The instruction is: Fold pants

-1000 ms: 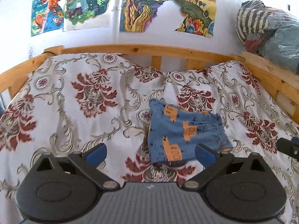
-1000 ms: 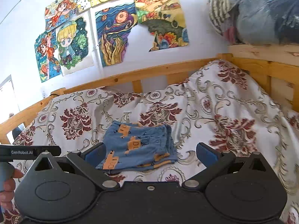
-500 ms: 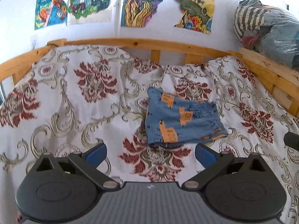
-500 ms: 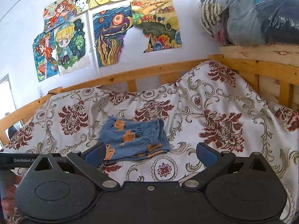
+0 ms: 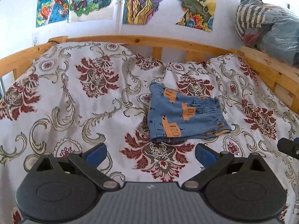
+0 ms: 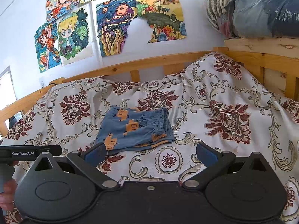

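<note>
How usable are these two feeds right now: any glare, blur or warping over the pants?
Left wrist view: folded pants sharp and evenly daylit, soft shadow at their near edge; fisheye bows the bed rail. Right wrist view: pants equally clear; plastic-wrapped bundle shows glare; corners vignette black. Both hand-held grippers (left, right) are in focus, open.

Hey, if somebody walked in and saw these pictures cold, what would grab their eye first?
Probably the small blue pants with orange truck prints, folded into a neat packet in the middle of the floral bedspread. Next, the bright hand-coloured drawings taped on the white wall above the wooden bed rail. Both the left gripper and right gripper hang open in front of the pants, holding nothing.
</note>
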A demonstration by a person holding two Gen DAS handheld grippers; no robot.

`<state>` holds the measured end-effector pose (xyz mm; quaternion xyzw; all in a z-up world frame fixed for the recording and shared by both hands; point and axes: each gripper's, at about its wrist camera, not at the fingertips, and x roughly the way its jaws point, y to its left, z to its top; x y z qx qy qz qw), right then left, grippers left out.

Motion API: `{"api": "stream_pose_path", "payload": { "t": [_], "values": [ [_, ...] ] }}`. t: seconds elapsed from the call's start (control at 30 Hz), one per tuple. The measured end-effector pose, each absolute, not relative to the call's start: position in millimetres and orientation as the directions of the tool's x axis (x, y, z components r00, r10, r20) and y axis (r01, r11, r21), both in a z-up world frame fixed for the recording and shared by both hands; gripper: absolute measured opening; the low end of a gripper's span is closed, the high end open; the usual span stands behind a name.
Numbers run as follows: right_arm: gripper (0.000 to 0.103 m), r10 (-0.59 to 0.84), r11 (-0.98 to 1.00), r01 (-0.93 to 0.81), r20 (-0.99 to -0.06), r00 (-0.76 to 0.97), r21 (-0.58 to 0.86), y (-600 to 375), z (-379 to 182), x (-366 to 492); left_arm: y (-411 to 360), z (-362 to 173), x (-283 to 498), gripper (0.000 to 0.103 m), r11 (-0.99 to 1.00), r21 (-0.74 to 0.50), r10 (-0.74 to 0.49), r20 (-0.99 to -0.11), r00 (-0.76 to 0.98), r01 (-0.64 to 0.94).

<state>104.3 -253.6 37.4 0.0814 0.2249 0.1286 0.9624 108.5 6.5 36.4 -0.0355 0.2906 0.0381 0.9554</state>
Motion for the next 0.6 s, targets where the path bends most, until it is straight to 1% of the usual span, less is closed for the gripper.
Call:
{"api": "stream_pose_path", "payload": {
  "t": [0.33,0.6],
  "values": [
    [0.102,0.296,0.951,-0.226,-0.423,0.856,0.209,-246,32,108,8,33,110,0.102,0.994,-0.038,0.061,-0.558,0.827,-0.099],
    [0.102,0.299,0.952,-0.234,-0.436,0.849,0.198,-244,25,106,3,29,110,0.102,0.996,-0.008,0.07,-0.549,0.833,-0.089]
  ]
}}
